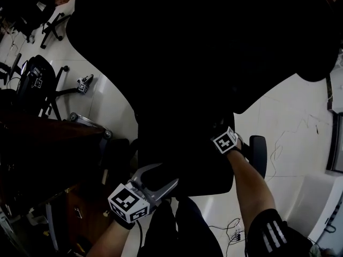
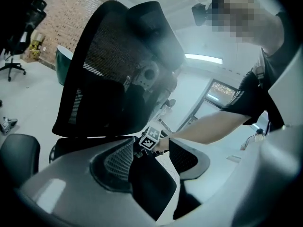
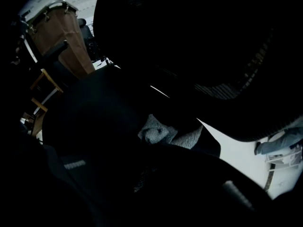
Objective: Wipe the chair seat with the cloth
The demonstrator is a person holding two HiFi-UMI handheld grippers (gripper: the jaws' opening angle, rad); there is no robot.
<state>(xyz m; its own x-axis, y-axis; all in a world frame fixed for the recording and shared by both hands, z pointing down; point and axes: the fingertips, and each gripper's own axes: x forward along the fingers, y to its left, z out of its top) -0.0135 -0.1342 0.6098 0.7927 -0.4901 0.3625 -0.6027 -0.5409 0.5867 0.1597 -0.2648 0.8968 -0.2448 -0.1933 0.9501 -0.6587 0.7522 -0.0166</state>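
The black office chair fills the head view, its seat [image 1: 182,159] below the big mesh backrest [image 1: 203,42]. My left gripper [image 1: 167,174] is open at the seat's front edge, and the dark seat [image 2: 151,188] lies between its grey fingers [image 2: 118,160]. My right gripper [image 1: 225,142] reaches over the seat from the right; only its marker cube [image 2: 152,138] and the hand show. In the dark right gripper view a grey cloth [image 3: 163,134] sits bunched at the jaw tips of the right gripper [image 3: 156,143] and rests on the seat.
The chair's right armrest [image 1: 258,154] sticks out beside my right forearm. Other black chairs [image 1: 37,79] stand on the white floor at the upper left. A dark wooden desk with drawers [image 1: 80,208] is close on the left. Cables [image 1: 289,138] trail across the floor on the right.
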